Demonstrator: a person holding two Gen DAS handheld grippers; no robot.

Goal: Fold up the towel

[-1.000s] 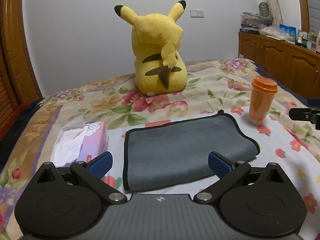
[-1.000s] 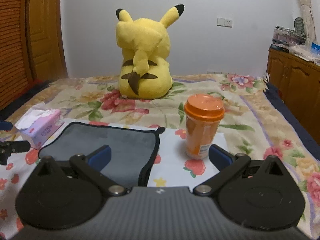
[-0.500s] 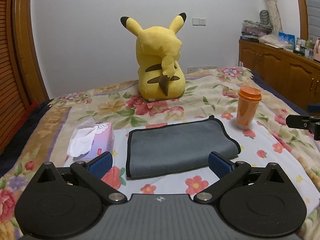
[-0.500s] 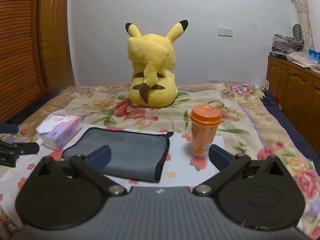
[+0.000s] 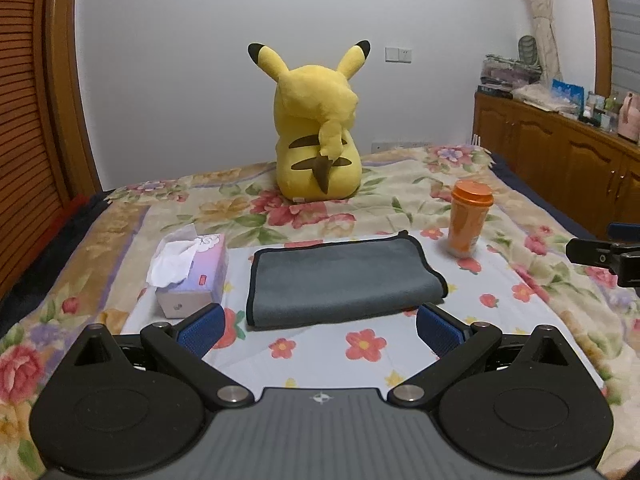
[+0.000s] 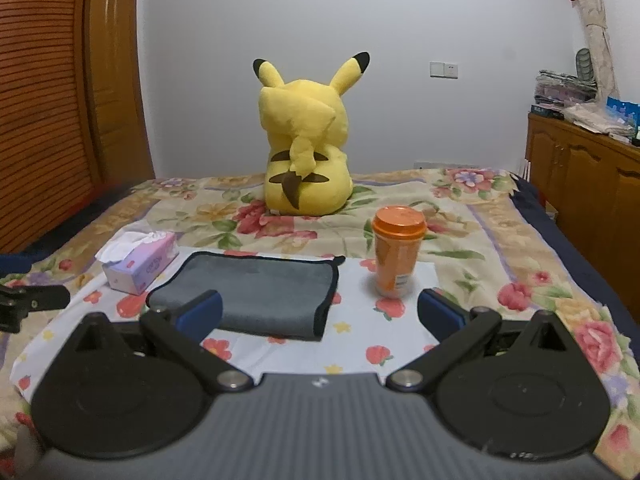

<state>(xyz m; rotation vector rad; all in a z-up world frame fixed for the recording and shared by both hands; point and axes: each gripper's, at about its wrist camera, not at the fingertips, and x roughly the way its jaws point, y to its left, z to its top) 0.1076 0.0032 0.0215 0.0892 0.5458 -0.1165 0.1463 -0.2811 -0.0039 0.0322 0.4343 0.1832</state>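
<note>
A grey towel (image 5: 340, 280) with black trim lies folded flat on the flowered bedspread; the right wrist view has the same towel (image 6: 260, 288) left of centre. My left gripper (image 5: 320, 330) hovers just short of its near edge, open, with nothing between the blue pads. My right gripper (image 6: 320, 314) is open too and holds nothing, standing back from the towel's right end, with its left pad (image 6: 200, 312) overlapping the towel's near edge in the picture. A part of the other gripper shows at the edge of each view.
An orange cup with a lid (image 5: 468, 220) (image 6: 396, 252) stands right of the towel. A pink tissue box (image 5: 192, 276) (image 6: 140, 260) lies to its left. A big yellow plush toy (image 5: 316, 140) sits behind. Wooden cabinets (image 5: 560, 160) line the right wall.
Both grippers have pulled back and up from the towel, so the bed and its objects look smaller and farther. The towel lies still and both grippers stay open.
</note>
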